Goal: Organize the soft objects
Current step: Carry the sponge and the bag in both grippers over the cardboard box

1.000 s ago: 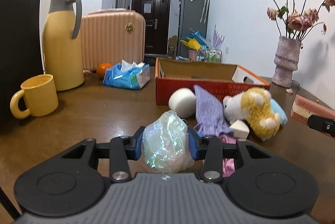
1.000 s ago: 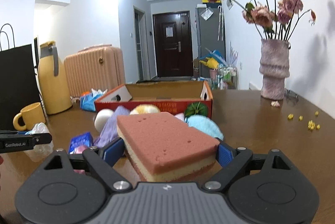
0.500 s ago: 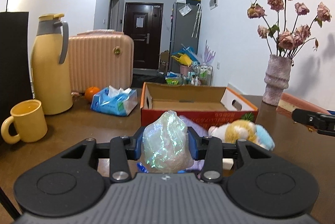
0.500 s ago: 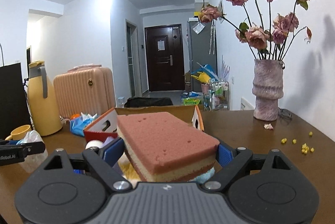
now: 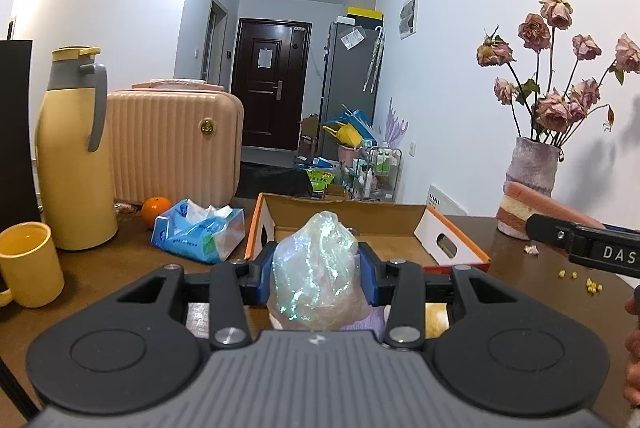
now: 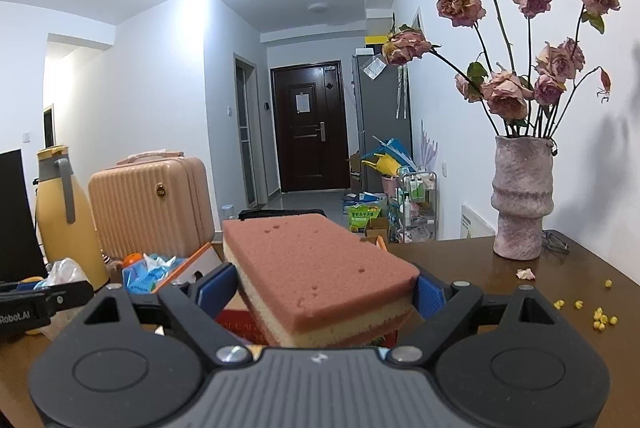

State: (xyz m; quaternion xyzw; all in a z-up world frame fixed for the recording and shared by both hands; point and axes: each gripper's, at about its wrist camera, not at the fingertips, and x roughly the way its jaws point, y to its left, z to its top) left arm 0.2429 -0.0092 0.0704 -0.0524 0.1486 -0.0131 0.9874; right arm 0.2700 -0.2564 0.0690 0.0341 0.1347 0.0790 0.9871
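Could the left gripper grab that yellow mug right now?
Probably not as things stand. The left gripper is already shut on a shimmery plastic bag, so its jaws are full. The yellow mug stands unobstructed on the table, off to its left.

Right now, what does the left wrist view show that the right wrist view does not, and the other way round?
Only the left wrist view shows the yellow mug, the open inside of the cardboard box, and the left tongs shut on a shimmering plastic bag.

Only the right wrist view shows the right tongs gripping the pink sponge close up, filling the foreground.

Both show the yellow flask, the suitcase, the blue tissue pack, the orange, the vase of dried roses and the dark door.
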